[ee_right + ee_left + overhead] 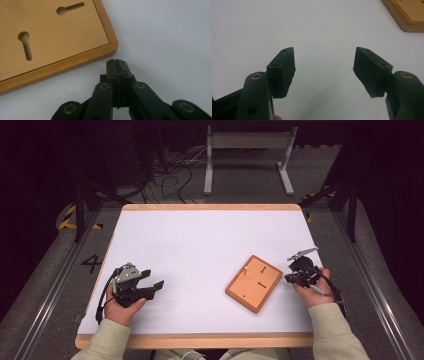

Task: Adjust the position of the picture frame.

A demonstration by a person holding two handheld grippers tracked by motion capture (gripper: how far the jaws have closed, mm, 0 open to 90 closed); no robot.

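Beside the wooden board [50,37], right gripper [116,62] closed, white table [200,245].

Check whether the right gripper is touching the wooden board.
Apart. The right gripper view shows the right gripper, fingers pressed together, with a strip of white table between it and the wooden board's rim.

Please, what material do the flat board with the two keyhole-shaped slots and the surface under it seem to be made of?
The board looks like light wood, probably with a smooth clear finish: fine straight grain shows on its face, and a darker, rounded frame runs around the edge. The table has a matte white top, perhaps laminate or a paper-like sheet; its pale wooden rim shows around it. Its exact material cannot be told.
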